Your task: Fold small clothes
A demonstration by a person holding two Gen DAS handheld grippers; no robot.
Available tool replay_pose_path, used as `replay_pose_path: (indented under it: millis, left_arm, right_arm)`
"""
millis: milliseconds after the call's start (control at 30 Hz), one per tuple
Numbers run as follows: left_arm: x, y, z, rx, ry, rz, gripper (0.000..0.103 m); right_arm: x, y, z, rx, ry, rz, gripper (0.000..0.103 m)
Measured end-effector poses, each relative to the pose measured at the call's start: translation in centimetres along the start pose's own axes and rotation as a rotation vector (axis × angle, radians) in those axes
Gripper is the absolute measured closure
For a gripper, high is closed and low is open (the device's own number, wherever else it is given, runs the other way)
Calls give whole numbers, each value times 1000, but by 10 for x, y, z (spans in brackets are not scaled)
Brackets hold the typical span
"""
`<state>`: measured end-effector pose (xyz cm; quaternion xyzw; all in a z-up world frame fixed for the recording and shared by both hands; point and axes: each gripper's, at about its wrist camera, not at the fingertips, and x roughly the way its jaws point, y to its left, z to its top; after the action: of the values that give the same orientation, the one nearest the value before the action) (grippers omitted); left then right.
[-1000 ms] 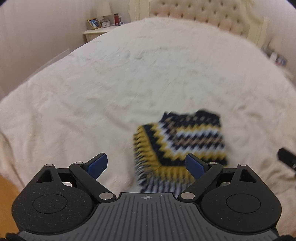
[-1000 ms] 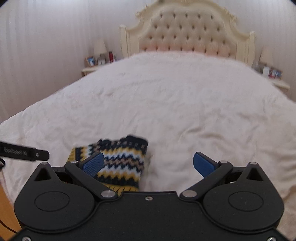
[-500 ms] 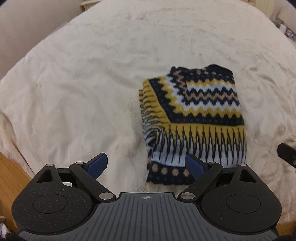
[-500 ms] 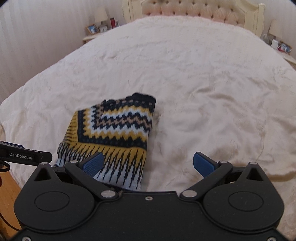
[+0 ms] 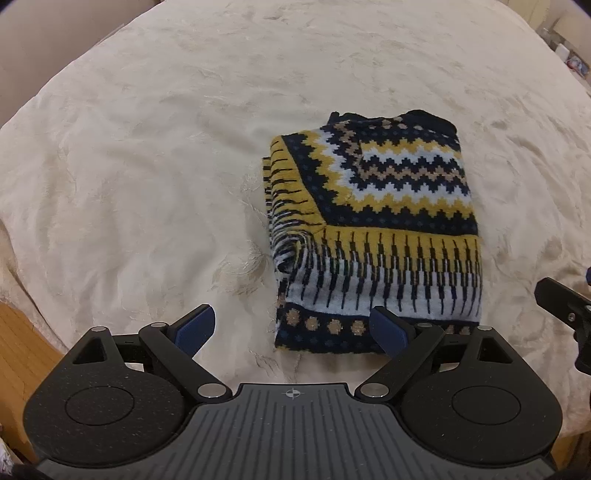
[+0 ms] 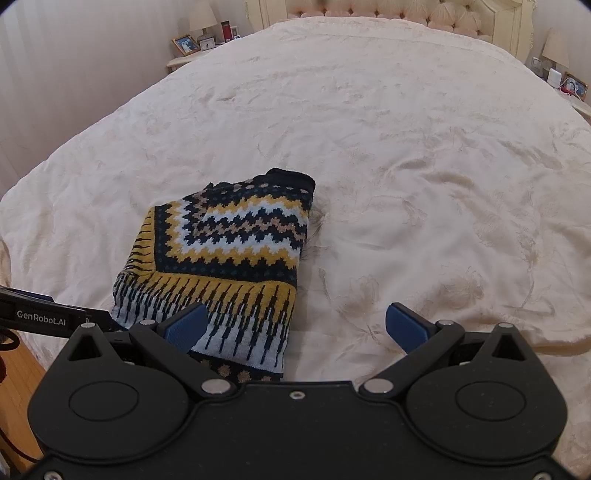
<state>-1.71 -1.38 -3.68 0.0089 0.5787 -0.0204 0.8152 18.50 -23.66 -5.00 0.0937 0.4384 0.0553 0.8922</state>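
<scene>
Compared with half a second ago, the folded sweater point(image 5: 373, 236) is sitting slightly lower and larger in the left wrist view, its near hem now lying just ahead of the fingertips, while a second ago it was blurred and smaller; the left gripper point(image 5: 293, 328) is hovering with its blue pads spread wide and released, gripping nothing; its right pad point(image 5: 388, 328) is overlapping the sweater's dotted navy hem, though whether it is touching cannot be told; its left pad point(image 5: 194, 326) is hanging over bare bedspread point(image 5: 147, 166).

The right gripper point(image 6: 295, 326) is likewise standing wide apart and empty; the sweater point(image 6: 221, 254) is lying ahead of and partly behind its left pad point(image 6: 184, 326), with its right pad point(image 6: 404, 326) over bare bedspread point(image 6: 406, 147).

Only the right wrist view is showing the tufted headboard point(image 6: 406, 14), a nightstand point(image 6: 184, 61) with a lamp point(image 6: 203, 18) and a framed photo point(image 6: 185, 45), and the left gripper's labelled side at its left edge; only the left wrist view is showing the sweater's whole near hem.
</scene>
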Motion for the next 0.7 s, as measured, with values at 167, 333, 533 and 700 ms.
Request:
replay_pose_path:
  millis: [167, 333, 533, 700]
  left_arm:
    - [1, -1, 0, 1, 4, -5, 12]
    - [0, -2, 1, 5, 2, -5, 12]
    - [-2, -2, 1, 8, 1, -5, 12]
    - [-3, -2, 1, 8, 4, -3, 12]
  right_arm:
    - [1, 0, 1, 1, 7, 6, 1]
    - [2, 0, 2, 0, 8, 7, 1]
    - [2, 3, 2, 1, 7, 9, 1]
    - [2, 5, 3, 1, 8, 16, 1]
